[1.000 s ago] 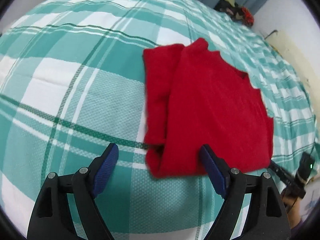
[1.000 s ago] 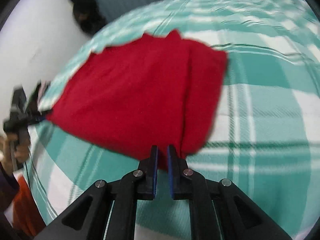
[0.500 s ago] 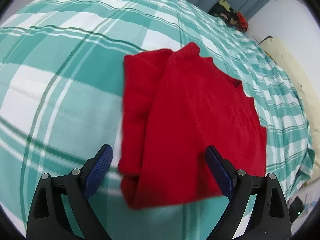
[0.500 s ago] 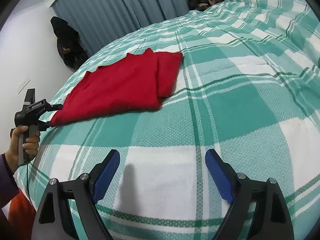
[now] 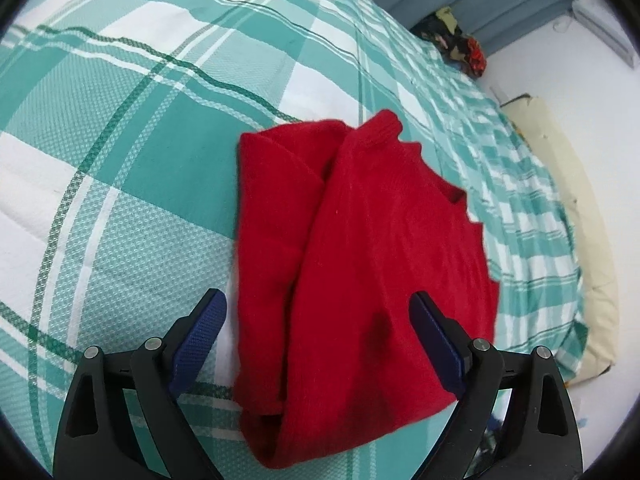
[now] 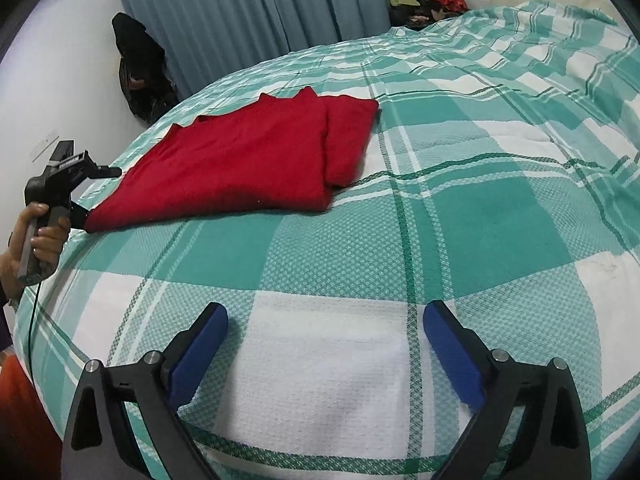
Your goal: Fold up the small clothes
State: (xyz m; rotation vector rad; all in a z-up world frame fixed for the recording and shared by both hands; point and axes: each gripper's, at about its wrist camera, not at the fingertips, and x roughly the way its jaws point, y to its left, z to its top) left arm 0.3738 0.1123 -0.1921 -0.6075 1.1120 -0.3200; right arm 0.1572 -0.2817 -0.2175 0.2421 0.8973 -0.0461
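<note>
Red sweater [image 5: 360, 264] (folded) between spread jaws.

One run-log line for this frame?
left claw: open, over red garment | right claw: opening, empty | garment: partly folded on bed

Green plaid bed [image 6: 460, 220], folded red sweater [image 6: 240, 164] on it
</note>
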